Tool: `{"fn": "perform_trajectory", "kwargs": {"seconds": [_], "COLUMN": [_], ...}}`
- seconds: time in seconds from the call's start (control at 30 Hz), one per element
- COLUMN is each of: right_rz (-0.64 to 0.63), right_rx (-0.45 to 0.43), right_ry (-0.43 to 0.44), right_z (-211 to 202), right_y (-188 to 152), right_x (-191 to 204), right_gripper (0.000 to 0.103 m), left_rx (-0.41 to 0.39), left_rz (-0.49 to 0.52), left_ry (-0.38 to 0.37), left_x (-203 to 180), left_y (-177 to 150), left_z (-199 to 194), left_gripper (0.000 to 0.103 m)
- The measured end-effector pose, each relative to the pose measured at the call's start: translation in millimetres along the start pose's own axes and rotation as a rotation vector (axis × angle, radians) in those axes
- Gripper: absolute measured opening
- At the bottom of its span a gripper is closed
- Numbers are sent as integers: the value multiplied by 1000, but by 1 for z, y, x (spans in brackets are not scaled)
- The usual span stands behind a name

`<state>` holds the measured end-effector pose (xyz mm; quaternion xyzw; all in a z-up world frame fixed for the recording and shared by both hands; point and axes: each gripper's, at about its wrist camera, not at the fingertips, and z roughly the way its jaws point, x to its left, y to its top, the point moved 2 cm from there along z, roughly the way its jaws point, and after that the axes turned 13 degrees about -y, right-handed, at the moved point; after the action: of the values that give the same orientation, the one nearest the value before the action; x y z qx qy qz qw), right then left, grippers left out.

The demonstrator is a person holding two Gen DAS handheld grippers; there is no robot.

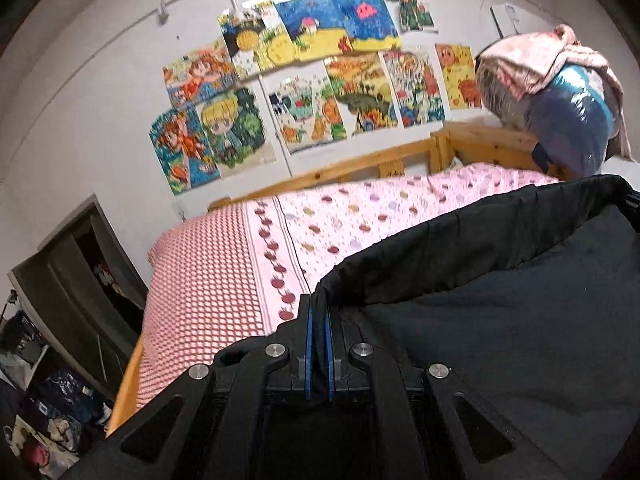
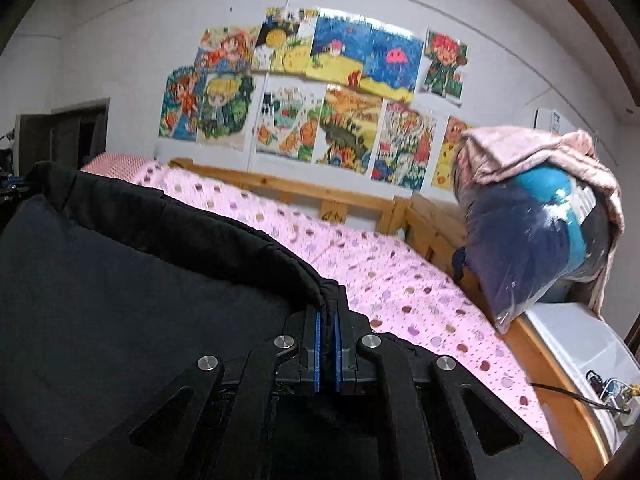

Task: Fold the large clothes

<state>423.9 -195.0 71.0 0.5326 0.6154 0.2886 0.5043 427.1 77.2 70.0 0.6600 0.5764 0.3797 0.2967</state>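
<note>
A large black padded garment point(image 1: 500, 280) hangs stretched between my two grippers above the bed. My left gripper point(image 1: 319, 312) is shut on the garment's left top edge, with cloth pinched between the blue pads. My right gripper point(image 2: 328, 316) is shut on the garment's right top edge point(image 2: 160, 248). The upper hem sags in a curve between them, and the dark lining faces the cameras. The lower part of the garment is hidden below both views.
A bed with a pink dotted sheet point(image 2: 400, 280) and a wooden frame point(image 2: 360, 200) lies ahead under a wall of drawings point(image 1: 312, 80). A plastic-wrapped bundle under a pink cloth point(image 2: 540, 240) sits at the right end. A dark cabinet point(image 1: 80, 280) stands at left.
</note>
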Motion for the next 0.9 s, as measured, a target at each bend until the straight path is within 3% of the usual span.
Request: {"fn": "perform_trajectory", "kwargs": {"seconds": [0.43, 0.53, 0.57, 0.6, 0.67, 0.8, 0.87, 0.9], "right_rz": [19, 29, 30, 29, 29, 24, 35, 45], "right_rx": [152, 150, 151, 154, 151, 132, 119, 114], "right_ry": [66, 77, 79, 80, 92, 118, 129, 142], "right_z": [58, 59, 58, 57, 53, 38, 27, 21], "right_y": [-31, -30, -29, -28, -27, -23, -21, -19], "right_x": [13, 10, 9, 8, 6, 4, 0, -3], "right_gripper": [5, 11, 15, 20, 46, 61, 78, 79], "left_rx": [93, 86, 77, 65, 26, -7, -21, -35], "left_rz": [-31, -40, -41, -37, -26, -2, 0, 1], "left_ry": [-58, -75, -87, -96, -84, -63, -53, -50], "left_x": [1, 3, 3, 2, 1, -2, -2, -3], "left_y": [-9, -8, -8, -7, -6, -7, -6, -6], "left_z": [38, 34, 31, 27, 17, -2, -11, -17], "left_gripper": [12, 26, 42, 67, 93, 97, 97, 97]}}
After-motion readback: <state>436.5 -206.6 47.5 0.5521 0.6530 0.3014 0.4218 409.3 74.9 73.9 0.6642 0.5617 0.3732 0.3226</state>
